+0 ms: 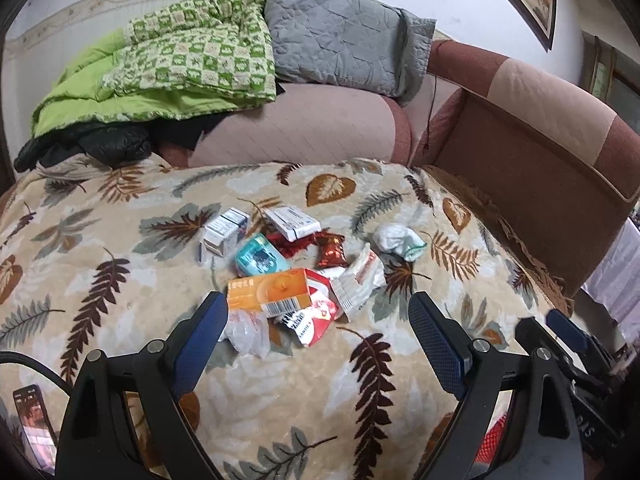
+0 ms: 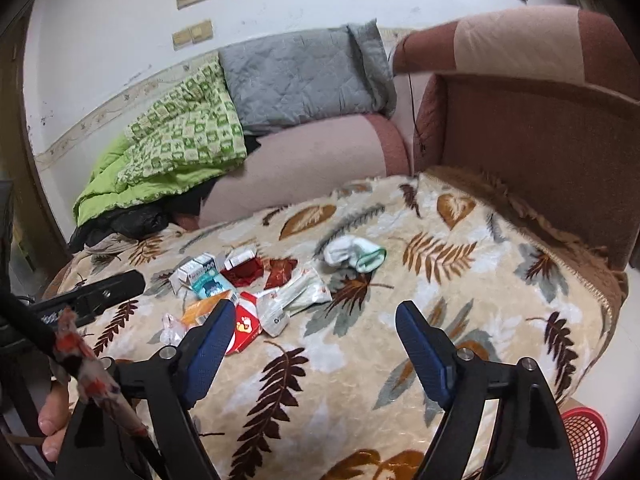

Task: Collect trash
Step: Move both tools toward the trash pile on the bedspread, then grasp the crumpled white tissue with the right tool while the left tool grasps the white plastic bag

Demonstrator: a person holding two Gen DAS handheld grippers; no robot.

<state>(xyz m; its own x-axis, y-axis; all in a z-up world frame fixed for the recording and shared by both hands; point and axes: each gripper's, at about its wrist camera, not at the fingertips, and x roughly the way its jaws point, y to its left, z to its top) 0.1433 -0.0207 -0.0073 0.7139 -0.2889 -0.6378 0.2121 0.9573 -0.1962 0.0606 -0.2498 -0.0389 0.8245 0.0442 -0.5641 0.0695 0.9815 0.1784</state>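
Left wrist view: the trash (image 1: pixel 288 268) lies in a loose heap on the leaf-print blanket (image 1: pixel 120 240) near the middle of the bed, the heap running lengthwise from the near left up toward the far right. Nearest is an orange box (image 1: pixel 266 292), long side lying across the view, barcode facing the camera. It overlaps a red-and-white pack (image 1: pixel 316 316). Clear plastic (image 1: pixel 248 334) sits crumpled just beside the box. Behind them lie a teal packet (image 1: pixel 260 260), two white cartons (image 1: pixel 224 232), dark red wrappers (image 1: pixel 330 252) and a white sachet (image 1: pixel 360 276). A balled white sock (image 1: pixel 394 242) rests slightly apart to the right. The left gripper (image 1: pixel 316 308) hovers over the near edge of the heap, jaws spread wide, holding nothing. The right gripper (image 2: pixel 316 320) likewise hangs wide apart and empty, above bare blanket right of the heap. A red basket (image 2: pixel 584 436) stands beside the bed.
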